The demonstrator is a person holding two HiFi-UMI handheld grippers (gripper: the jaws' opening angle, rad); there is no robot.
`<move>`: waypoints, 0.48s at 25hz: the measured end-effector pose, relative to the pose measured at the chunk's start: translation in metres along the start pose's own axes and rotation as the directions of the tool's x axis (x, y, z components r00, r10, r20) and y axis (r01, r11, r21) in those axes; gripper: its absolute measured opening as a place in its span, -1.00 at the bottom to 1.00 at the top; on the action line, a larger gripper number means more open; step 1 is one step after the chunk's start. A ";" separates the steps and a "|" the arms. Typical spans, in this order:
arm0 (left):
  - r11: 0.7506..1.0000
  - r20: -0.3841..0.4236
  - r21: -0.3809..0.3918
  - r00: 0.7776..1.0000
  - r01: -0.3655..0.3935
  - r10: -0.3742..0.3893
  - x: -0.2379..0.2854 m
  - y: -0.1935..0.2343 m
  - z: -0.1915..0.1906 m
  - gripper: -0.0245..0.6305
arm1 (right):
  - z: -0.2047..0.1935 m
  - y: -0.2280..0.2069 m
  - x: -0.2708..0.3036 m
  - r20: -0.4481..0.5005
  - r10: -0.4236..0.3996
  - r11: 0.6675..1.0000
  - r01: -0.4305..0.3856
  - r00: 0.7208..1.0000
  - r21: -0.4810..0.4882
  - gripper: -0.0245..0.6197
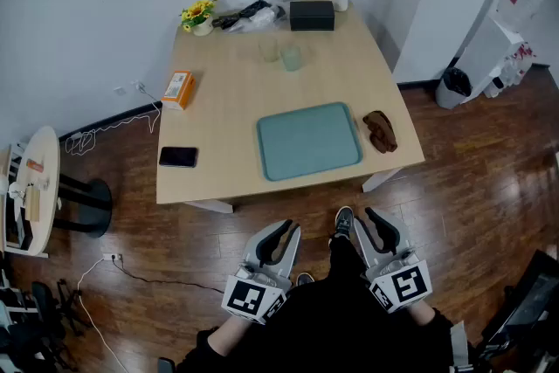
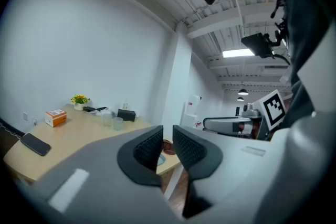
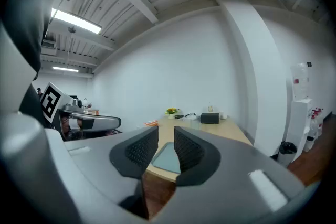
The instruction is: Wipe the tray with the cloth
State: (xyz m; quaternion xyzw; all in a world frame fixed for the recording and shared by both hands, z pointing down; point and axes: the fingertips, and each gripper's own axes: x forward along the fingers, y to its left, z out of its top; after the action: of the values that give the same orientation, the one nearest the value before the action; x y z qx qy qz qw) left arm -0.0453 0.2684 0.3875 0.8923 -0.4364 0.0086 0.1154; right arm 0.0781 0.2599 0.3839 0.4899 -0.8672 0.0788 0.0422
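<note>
I'm holding both tools low and close to my body, over the dark wood floor and well short of the pale wooden table [image 1: 236,113], so nothing of the wiping has begun. The left gripper [image 1: 281,231] has its ribbed black jaws nearly together, with only a narrow slit between them and nothing in it. The right gripper [image 1: 371,218] stands a little wider, and it is also empty. Both point roughly level at the table, which I judge suits an approach rather than a grasp. The flat teal rectangular plastic tray [image 1: 308,141] lies near the table's front edge, bare and slightly skewed. The crumpled brown cloth [image 1: 380,131] sits just beside its right end, near the table corner, apart from the tray rim. That puts the cloth on my right gripper's side, which would have to open further to take it. Around them are a black phone [image 1: 178,156] at the front left, an orange carton [image 1: 178,89], two clear glasses [image 1: 280,55], a black box [image 1: 312,15] and a small pot of yellow flowers [image 1: 199,15], all well apart from the tray. Nothing blocks the way to the cloth, though it lies close to the table edge.
</note>
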 end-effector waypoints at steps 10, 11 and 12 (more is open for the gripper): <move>0.991 0.024 0.048 0.992 -0.123 0.122 0.140 0.047 0.047 -0.81 | 0.031 -0.140 0.117 -0.003 0.081 0.997 -0.081 0.997 0.016 -0.53; 0.990 0.024 0.046 0.991 -0.131 0.130 0.151 0.050 0.051 -0.81 | 0.034 -0.154 0.126 -0.009 0.084 0.996 -0.084 0.996 0.019 -0.53; 0.989 0.021 0.040 0.990 -0.139 0.138 0.161 0.054 0.054 -0.81 | 0.035 -0.166 0.136 -0.017 0.086 0.996 -0.086 0.996 0.015 -0.52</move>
State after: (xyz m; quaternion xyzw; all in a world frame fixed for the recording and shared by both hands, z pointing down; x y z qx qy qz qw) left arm 0.0077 0.0999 0.3645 0.8621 -0.4981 0.0176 0.0919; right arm 0.1500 0.0550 0.3860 0.4517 -0.8865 0.0910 0.0429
